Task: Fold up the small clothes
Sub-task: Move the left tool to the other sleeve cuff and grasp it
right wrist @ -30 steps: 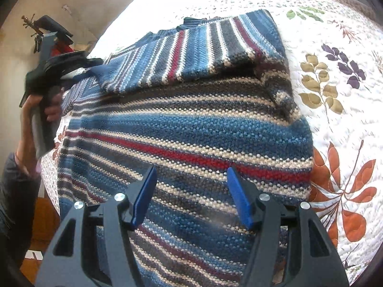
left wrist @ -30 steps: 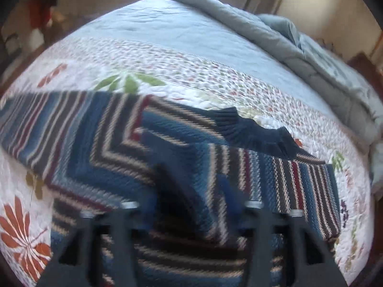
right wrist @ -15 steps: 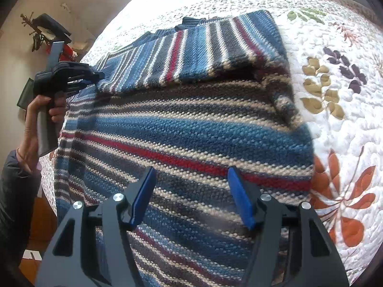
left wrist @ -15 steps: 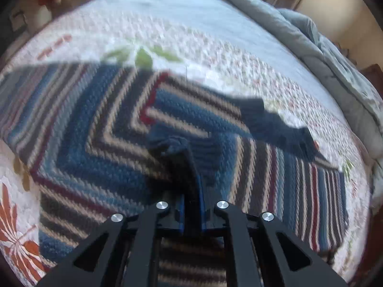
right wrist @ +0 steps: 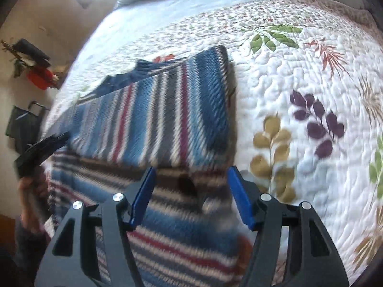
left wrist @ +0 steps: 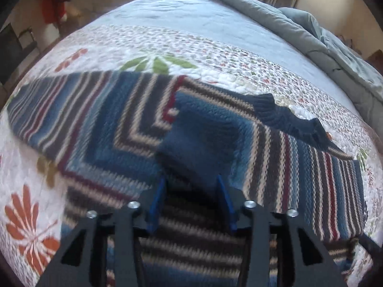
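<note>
The striped sweater (left wrist: pixel 100 129) lies flat on the quilt (left wrist: pixel 191 47), and everything here is placed against it. Nearest, the left gripper (left wrist: pixel 191 205) points down at the sweater's middle; its jaws have just been opening and now stand apart, released, with the dark blue cuff (left wrist: pixel 196 153) of the folded-in sleeve just ahead of them and pressed by neither pad. The right gripper (right wrist: pixel 191 196) is also open and holds nothing, poised over the sweater's right edge where the other sleeve (right wrist: pixel 162 114) lies folded across the chest.

The sweater's long axis seems to run from the hem under the grippers toward the ribbed collar (left wrist: pixel 289 117) at its far side. With both sleeves already in, the next fold probably brings hem toward collar; each gripper is near its own lower corner, so neither has an advantage.

Beyond the collar the quilt is bare up to the grey duvet (left wrist: pixel 299 31). Nothing blocks the fold. In the right view, a hand (right wrist: pixel 31 186) on the left gripper's handle shows beside the sweater's left edge.
</note>
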{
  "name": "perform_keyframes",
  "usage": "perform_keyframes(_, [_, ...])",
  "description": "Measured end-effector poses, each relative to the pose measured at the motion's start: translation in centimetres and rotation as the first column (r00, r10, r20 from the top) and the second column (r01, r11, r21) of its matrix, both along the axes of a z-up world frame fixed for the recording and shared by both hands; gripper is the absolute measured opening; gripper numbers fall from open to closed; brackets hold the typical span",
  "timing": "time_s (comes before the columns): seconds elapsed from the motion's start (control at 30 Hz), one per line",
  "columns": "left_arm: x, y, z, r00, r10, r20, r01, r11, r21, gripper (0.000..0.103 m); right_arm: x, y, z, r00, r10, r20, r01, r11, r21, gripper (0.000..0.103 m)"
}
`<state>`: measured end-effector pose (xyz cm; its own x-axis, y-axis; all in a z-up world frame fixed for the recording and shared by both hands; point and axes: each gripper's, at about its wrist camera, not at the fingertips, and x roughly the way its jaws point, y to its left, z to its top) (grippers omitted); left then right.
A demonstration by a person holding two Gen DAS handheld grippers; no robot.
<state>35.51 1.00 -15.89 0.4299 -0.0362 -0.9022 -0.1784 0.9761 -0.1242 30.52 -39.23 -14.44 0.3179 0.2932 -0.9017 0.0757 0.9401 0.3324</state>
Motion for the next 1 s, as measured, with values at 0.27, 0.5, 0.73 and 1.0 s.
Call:
perform_keyframes(0.27, [-0.5,-2.2,-1.5,0.996,-0.080,-0.046,0.079,0.997,-0.022,0.054,-2.3,2.4,-0.6,0.993,0.117,-0.013,-0.115,0.945,-0.307,0.074])
perform_keyframes(0.5, [-0.3,-3.8,-1.3,0.996,-0.083,-0.031,0.083,0.997,-0.006,0.054,-0.6,0.8,-2.2,0.999,0.036,0.013,-0.032,0.980,-0.198,0.037])
perform_keyframes(0.73, [-0.2,-5.0,-1.8,0.994,-0.106,-0.024,0.106,0.994,0.019,0.054,-2.5,-4.8,-2.4,0.993,-0.119,-0.024,0.118,0.993,-0.019,0.036])
perform_keyframes(1.0, [-1.0,-3.8,-0.5,0.994,-0.111,-0.016,0.111,0.994,0.006,0.057,-4.4,-1.9,0.7,0.997,-0.072,0.014,0.073,0.989,-0.128,0.040])
